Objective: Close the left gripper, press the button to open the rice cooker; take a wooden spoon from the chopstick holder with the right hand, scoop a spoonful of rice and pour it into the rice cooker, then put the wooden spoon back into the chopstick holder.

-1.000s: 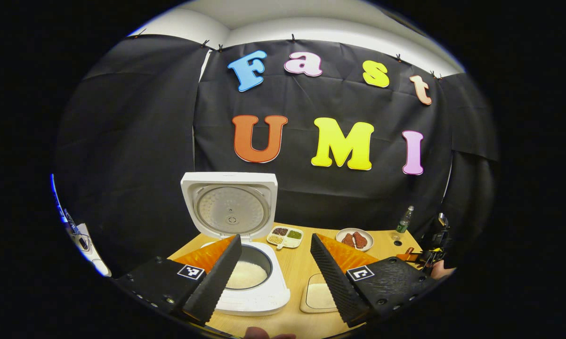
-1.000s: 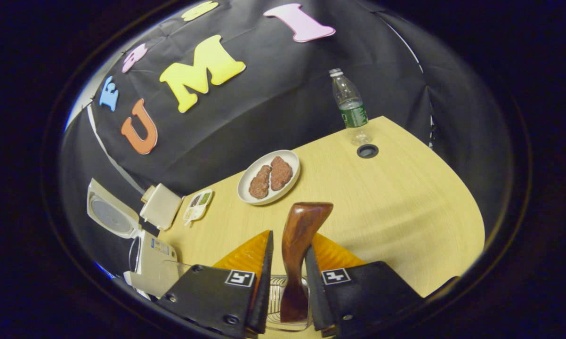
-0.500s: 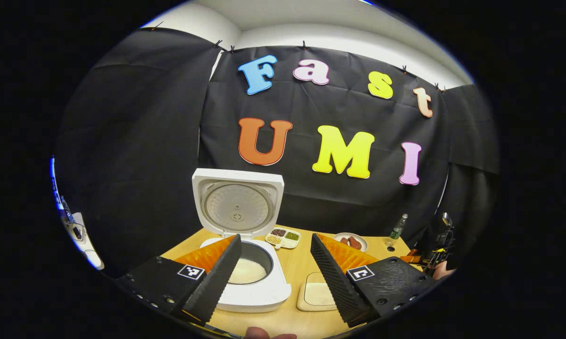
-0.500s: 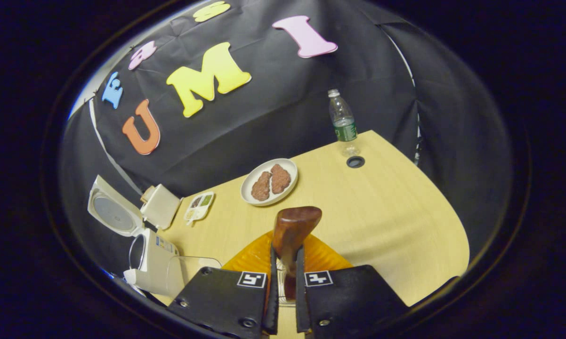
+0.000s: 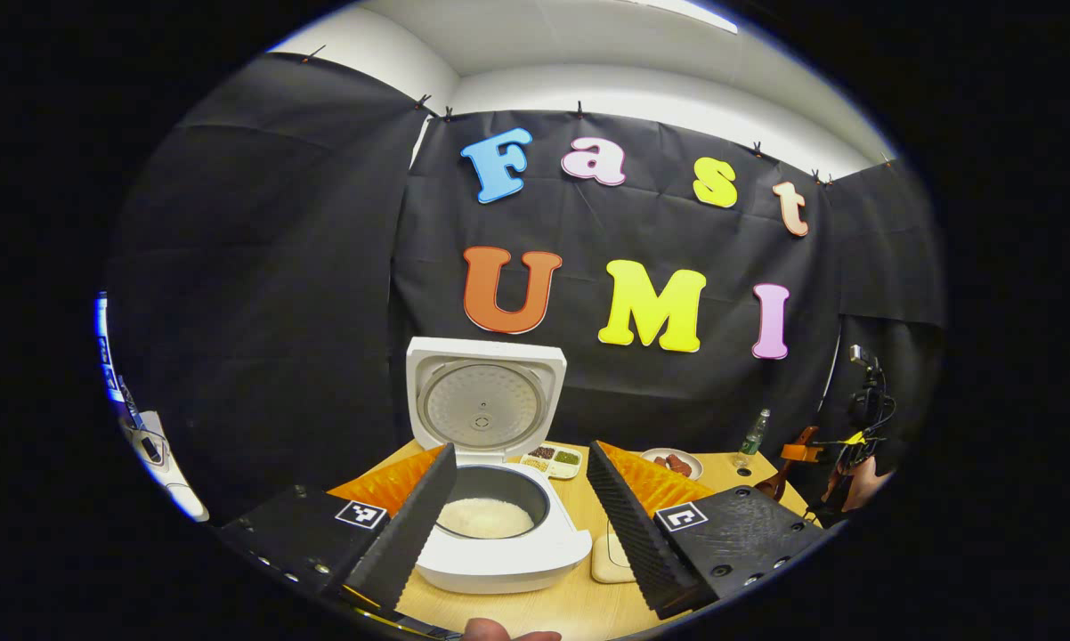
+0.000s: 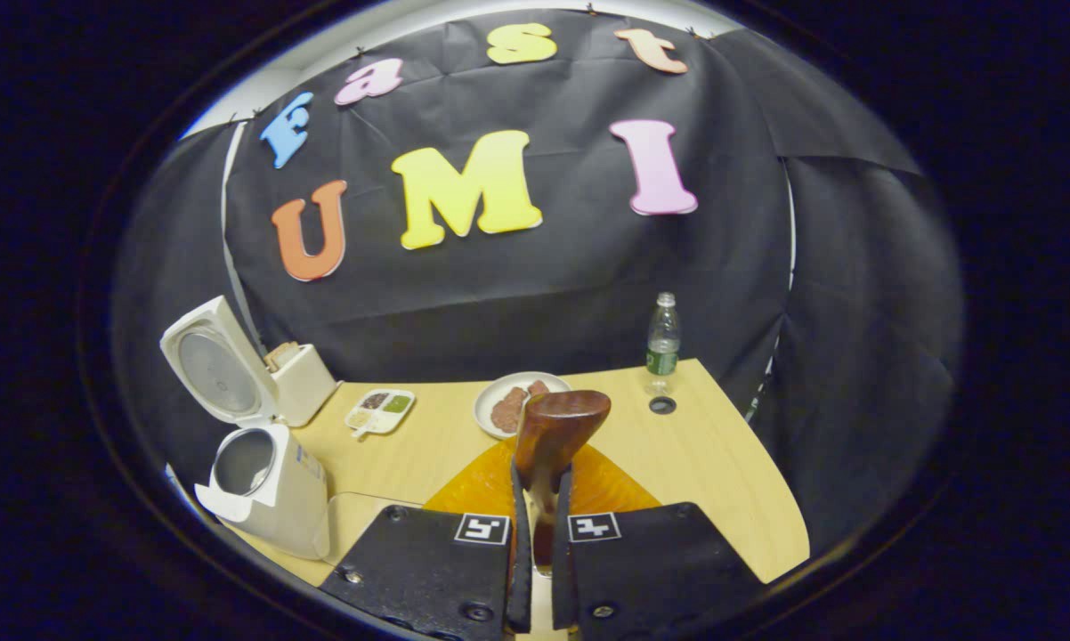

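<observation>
The white rice cooker [image 5: 499, 552] stands open with its lid [image 5: 486, 405] upright and white rice in the pot [image 5: 484, 517]. My left gripper [image 5: 522, 525] hangs open in front of it, one finger to each side, holding nothing. In the right gripper view, my right gripper [image 6: 539, 481] is shut on the handle of the dark wooden spoon [image 6: 557, 423], which stands upright above the table. The cooker [image 6: 263, 485] sits far to its left. The left gripper view catches the spoon [image 5: 775, 481] at the far right, beside a hand.
A flat tray of rice [image 5: 608, 556] lies right of the cooker. Farther back on the wooden table [image 6: 722, 472] are a small divided dish [image 6: 379, 409], a plate with meat [image 6: 513, 405] and a water bottle [image 6: 662, 347]. A beige box [image 6: 308, 383] stands behind the cooker.
My right gripper closed on the spoon handle and lifted the spoon, and its view levelled out. My left gripper stayed open and drew back and right from the cooker.
</observation>
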`<action>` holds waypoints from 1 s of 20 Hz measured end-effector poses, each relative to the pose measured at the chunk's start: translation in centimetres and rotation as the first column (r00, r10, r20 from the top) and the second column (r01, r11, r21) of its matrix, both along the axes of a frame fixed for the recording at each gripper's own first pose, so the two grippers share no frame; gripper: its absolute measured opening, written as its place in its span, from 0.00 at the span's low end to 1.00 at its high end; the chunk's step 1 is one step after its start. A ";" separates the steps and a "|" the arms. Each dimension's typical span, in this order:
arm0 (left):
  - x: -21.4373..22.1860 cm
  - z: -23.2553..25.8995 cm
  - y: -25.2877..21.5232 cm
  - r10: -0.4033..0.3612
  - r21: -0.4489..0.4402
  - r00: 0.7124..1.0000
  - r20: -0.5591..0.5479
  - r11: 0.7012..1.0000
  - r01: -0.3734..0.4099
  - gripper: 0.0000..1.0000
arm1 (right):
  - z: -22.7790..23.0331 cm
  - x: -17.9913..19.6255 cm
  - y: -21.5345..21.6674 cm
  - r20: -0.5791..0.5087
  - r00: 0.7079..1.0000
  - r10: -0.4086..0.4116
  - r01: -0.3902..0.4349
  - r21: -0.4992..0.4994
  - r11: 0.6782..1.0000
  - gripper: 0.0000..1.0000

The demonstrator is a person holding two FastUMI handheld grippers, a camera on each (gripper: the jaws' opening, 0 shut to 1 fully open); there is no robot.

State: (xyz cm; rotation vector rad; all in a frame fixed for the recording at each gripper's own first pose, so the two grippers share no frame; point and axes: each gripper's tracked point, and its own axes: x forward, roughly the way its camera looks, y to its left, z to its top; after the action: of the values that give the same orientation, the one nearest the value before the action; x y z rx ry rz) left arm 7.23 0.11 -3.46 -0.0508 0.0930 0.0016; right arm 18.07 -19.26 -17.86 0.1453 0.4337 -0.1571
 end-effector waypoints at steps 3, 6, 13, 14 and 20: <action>-1.6 -0.4 1.2 0.010 0.008 1.000 -0.001 1.000 -0.010 0.94 | 1.2 -0.4 6.0 0.035 0.996 0.086 -0.086 0.001 0.996 0.11; -3.0 -0.2 2.6 0.031 0.011 1.000 -0.002 0.999 -0.031 0.94 | 0.5 -0.2 10.6 0.036 0.987 0.157 -0.156 -0.030 0.987 0.11; -5.7 -0.7 5.3 0.084 -0.014 0.994 -0.064 0.996 -0.085 0.94 | -9.4 1.0 14.1 -0.044 0.985 0.165 -0.171 -0.187 0.967 0.11; -6.1 -0.9 5.6 0.087 -0.009 0.993 -0.076 0.996 -0.088 0.94 | -10.6 1.4 14.1 -0.043 0.987 0.156 -0.161 -0.220 0.962 0.11; -6.7 -1.3 6.3 0.106 0.029 0.986 -0.128 0.994 -0.103 0.94 | -13.4 3.3 14.5 0.028 0.991 0.130 -0.111 -0.369 0.923 0.11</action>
State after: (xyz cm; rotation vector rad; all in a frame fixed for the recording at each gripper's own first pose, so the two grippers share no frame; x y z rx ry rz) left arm 0.53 6.37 -4.78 -0.0332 0.2199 0.1109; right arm 21.33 -4.80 -31.26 -0.2451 0.3534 -0.1106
